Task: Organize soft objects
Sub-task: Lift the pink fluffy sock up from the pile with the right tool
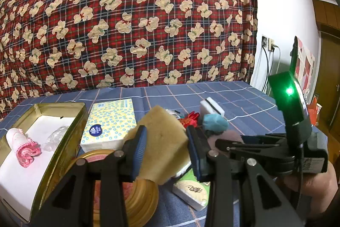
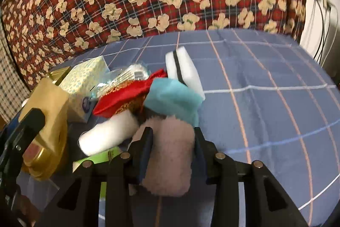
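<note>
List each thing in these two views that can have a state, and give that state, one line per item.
gold tin: open, lid off
pink rolled cloth: lying inside the tin
tan sponge: gripped, lifted
left gripper: shut on the sponge
pink fuzzy roll: between the jaws
right gripper: grip cannot be told

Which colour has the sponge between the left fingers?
Tan-yellow sponge; the left wrist view shows it best.

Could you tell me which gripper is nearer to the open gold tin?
Left. The left gripper, holding a tan sponge, sits just beside the gold tin; the right gripper is farther away, around a pink fluffy roll.
</note>
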`<state>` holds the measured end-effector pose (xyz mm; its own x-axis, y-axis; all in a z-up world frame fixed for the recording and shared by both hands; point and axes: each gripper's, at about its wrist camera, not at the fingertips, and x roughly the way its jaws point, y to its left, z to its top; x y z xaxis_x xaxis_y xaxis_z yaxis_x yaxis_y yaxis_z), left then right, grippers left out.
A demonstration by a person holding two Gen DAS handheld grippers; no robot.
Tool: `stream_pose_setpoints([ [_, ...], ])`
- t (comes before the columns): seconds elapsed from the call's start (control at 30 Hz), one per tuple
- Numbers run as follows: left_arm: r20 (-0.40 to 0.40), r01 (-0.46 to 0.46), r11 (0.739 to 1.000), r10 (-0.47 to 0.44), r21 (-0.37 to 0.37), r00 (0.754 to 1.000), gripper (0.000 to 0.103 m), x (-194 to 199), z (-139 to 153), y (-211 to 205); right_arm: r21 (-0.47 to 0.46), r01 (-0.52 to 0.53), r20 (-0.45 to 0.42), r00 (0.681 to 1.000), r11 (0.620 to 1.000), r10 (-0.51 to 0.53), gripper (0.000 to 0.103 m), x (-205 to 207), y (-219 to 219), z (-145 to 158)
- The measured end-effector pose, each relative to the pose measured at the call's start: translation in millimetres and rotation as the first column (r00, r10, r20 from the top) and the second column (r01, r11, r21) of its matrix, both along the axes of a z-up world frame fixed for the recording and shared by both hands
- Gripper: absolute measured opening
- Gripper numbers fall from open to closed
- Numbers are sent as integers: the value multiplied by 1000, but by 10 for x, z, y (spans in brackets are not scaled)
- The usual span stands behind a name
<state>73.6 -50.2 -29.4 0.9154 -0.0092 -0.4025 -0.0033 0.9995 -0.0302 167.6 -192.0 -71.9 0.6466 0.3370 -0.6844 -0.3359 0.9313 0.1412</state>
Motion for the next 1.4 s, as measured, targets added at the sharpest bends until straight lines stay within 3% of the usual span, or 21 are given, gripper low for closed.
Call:
stream_pose_setpoints([
  [0.1,0,0,1000,0,-1,1000,37,1,1,5,35,4,-21,1000,999,-3,40,-13,-71,-18],
  [0.13,0,0,1000,0,-1,1000,37,1,1,5,34,5,-21,1000,999,-5,36,-23,-81,-18],
  [0.17,0,0,1000,0,-1,1000,37,0,0,3,32,-1,-32,999,999,2,26,-21,-77,-33],
  [0.3,1,1,1000,-1,-1,1000,37,-2,1,0,47,-18,-34,999,999,20,24,-43,-85,-31],
  [0.67,2,2,1000,-2,-2,1000,37,-10,5,9,32,7,219,976,999,-13,21,-420,-60,267],
  [0.9,1,1,1000,-1,-3,1000,37,-9,5,9,84,-44,301,954,995,17,21,-532,-32,354],
  [1.0,6,1,1000,0,-5,1000,37,-11,13,9,42,-52,176,983,998,44,22,-351,49,250],
  [1.23,7,-1,1000,1,-6,1000,37,-21,19,12,67,-44,160,987,997,33,21,-323,-9,228],
  [1.4,-5,5,1000,-5,-2,1000,37,-1,17,6,57,-48,217,976,997,34,21,-426,-4,269],
])
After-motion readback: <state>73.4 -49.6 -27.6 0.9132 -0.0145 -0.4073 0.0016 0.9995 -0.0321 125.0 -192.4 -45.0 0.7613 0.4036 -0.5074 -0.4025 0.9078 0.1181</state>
